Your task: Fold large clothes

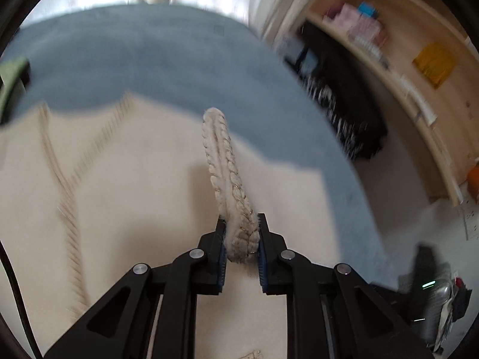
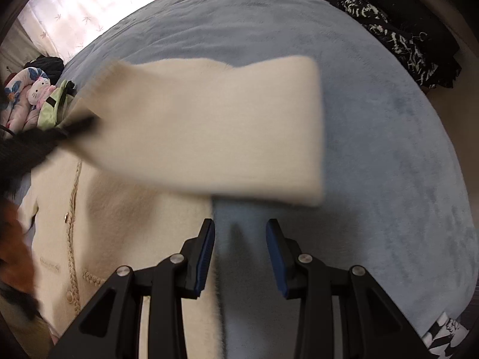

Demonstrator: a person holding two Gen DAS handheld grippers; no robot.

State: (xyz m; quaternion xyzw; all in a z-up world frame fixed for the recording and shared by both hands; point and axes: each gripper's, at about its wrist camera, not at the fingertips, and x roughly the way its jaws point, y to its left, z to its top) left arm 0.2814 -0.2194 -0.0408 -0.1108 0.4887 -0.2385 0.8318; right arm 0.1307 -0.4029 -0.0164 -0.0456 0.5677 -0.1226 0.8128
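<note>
- Cream fuzzy cardigan (image 2: 125, 224), braided trim, lies on the blue blanket (image 2: 374, 155).
- My left gripper (image 1: 241, 233) pinches its braided cuff (image 1: 223, 164), sleeve (image 2: 209, 125) lifted.
- My right gripper (image 2: 241, 239) hangs part open, empty.

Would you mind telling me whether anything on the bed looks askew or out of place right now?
Nothing looks damaged or spilled. The cream coat lies on the blue blanket, with one sleeve lifted across it by the left gripper, shut on the braided cuff. That is mid-fold, not disorder. The right gripper is open and empty.
</note>
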